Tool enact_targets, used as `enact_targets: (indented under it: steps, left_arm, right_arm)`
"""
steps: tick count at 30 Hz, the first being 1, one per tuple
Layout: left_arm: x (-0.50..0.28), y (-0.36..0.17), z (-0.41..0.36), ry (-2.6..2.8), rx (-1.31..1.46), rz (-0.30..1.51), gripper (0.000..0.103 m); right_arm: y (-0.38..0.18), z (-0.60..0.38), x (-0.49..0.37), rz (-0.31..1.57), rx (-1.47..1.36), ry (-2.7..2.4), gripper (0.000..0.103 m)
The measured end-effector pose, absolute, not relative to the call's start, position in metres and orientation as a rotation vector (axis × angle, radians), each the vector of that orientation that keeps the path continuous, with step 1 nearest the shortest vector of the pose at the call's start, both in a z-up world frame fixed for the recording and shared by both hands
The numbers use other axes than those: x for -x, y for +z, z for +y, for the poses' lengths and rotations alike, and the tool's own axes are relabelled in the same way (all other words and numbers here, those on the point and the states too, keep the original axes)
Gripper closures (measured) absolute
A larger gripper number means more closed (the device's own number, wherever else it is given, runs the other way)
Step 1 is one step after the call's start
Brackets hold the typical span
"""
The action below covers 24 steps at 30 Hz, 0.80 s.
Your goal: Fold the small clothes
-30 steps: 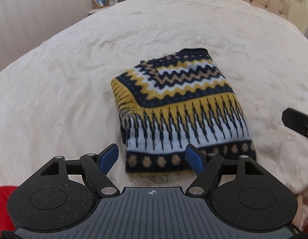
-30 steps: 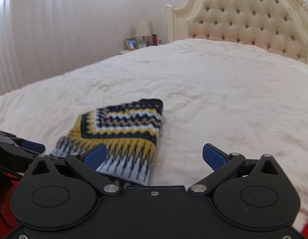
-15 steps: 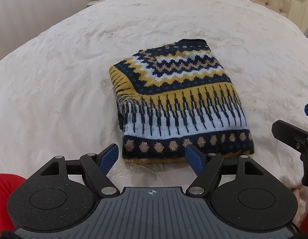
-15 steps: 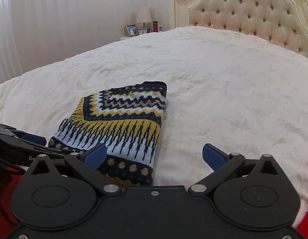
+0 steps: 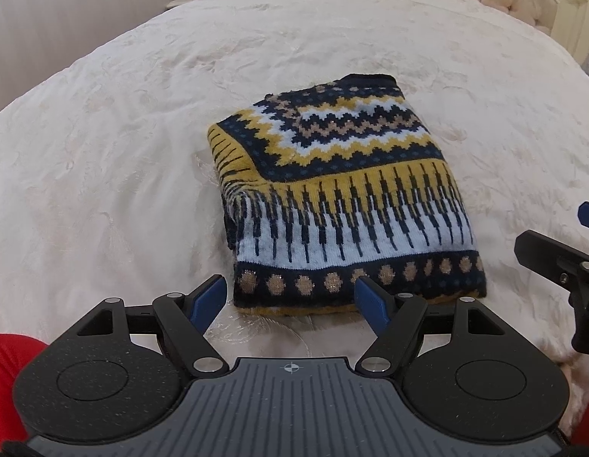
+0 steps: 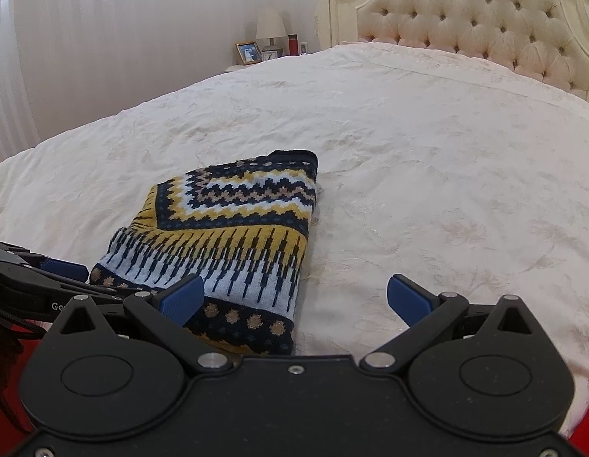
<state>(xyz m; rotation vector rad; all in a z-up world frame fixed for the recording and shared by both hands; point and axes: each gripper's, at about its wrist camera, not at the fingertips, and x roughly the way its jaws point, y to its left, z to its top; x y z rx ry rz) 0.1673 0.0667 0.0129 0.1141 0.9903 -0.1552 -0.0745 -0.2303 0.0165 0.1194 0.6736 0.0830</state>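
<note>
Backed away over last second from folded navy, yellow and pale-blue patterned knit sweater (image 5: 340,205), lying on cream bedspread (image 5: 104,144) just ahead of left gripper (image 5: 290,299); right gripper (image 6: 294,297) alongside. Both spread wide, empty. Fold looks finished.

We see a small knitted sweater (image 5: 343,198) patterned in navy, mustard yellow, pale blue and tan, folded into a compact, roughly rectangular bundle. It lies flat on the cream bedspread (image 5: 104,152), its dotted navy band nearest us and zigzag stripes farther back.
</note>
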Motion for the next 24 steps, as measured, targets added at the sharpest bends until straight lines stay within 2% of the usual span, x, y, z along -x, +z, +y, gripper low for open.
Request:
enact_targets:
  steps: [24]
  left_arm:
    - [-0.167, 0.0156, 0.0621, -0.166, -0.122, 0.985, 0.03]
  right_arm:
    - [0.0168, -0.2289, 0.0725, 0.679, -0.119, 0.089, 0.001]
